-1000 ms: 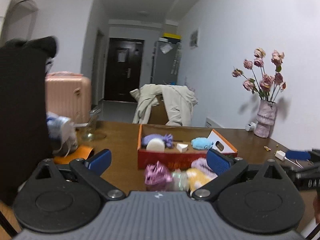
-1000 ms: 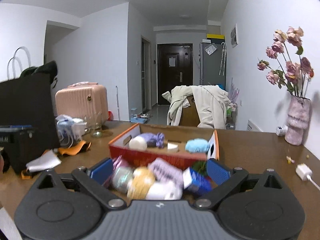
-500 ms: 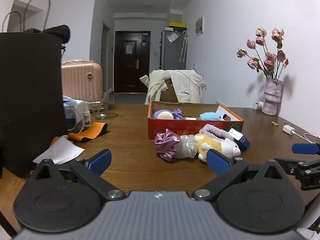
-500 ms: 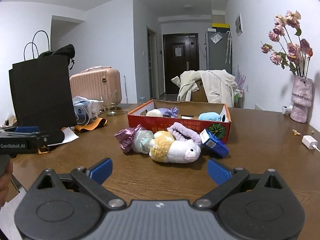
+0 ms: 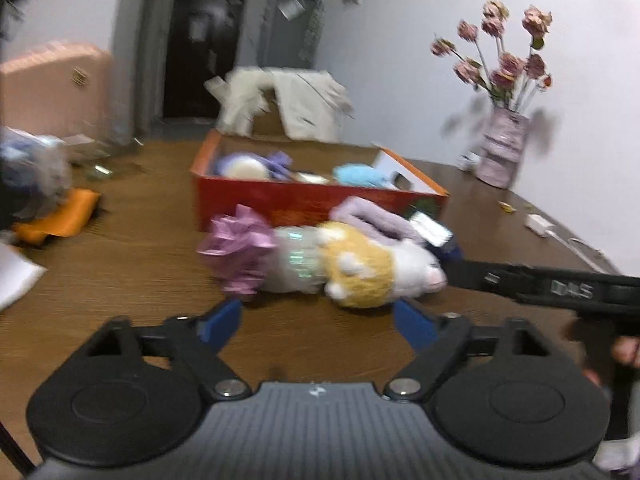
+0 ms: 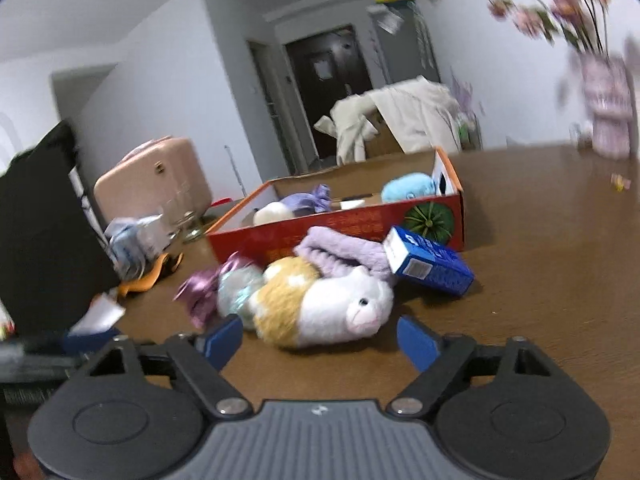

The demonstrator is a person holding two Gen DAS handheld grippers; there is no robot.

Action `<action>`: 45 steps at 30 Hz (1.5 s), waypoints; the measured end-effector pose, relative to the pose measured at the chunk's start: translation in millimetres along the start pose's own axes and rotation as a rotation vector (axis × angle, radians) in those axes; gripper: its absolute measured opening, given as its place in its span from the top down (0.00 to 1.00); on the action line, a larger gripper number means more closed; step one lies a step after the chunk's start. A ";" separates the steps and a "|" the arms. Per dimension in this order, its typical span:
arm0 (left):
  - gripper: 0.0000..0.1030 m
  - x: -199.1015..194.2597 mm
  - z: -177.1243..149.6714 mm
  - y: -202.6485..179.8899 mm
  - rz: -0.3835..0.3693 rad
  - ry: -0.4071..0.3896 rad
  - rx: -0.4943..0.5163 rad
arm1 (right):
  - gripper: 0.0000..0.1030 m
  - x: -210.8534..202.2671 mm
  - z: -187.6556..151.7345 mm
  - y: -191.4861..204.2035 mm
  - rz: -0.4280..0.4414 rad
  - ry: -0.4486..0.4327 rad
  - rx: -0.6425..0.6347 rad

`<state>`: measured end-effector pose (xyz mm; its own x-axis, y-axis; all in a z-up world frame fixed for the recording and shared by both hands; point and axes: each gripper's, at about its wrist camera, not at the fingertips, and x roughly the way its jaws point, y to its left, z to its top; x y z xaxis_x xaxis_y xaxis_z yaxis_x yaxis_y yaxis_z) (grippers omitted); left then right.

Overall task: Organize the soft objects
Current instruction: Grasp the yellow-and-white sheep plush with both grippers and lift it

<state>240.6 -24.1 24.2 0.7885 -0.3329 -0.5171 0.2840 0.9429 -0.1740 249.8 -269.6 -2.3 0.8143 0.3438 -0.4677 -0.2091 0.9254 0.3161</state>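
A yellow and white plush animal (image 5: 372, 272) (image 6: 320, 306) lies on the wooden table before an open red box (image 5: 304, 196) (image 6: 360, 226). A purple scrunchie (image 5: 240, 248) (image 6: 204, 290), a pale shiny pouch (image 5: 294, 260) and a lilac fuzzy band (image 5: 372, 220) (image 6: 340, 250) lie against it. The box holds a blue plush (image 6: 408, 186) and other soft items. My left gripper (image 5: 318, 318) is open just short of the pile. My right gripper (image 6: 320, 338) is open just before the plush.
A blue carton (image 6: 428, 266) leans by the box. A black bag (image 6: 44, 240), an orange cloth (image 5: 60, 216) and paper (image 5: 16, 276) lie on the left. A vase of pink flowers (image 5: 502, 148) and a white charger (image 5: 540, 224) are on the right.
Both grippers have moved forward and closer to the pile of soft things, and both views now tilt; the right gripper's arm now crosses the left view's right side. Both stay open.
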 end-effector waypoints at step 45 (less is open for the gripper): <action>0.40 -47.2 -55.7 18.7 -0.248 0.150 -0.204 | 0.43 -48.7 -66.8 12.0 0.149 0.163 0.160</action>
<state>178.3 9.7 -1.3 0.6160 -0.5609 -0.5531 0.3295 0.8212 -0.4658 171.4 -264.6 -30.9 0.6803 0.5074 -0.5288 -0.2215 0.8302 0.5116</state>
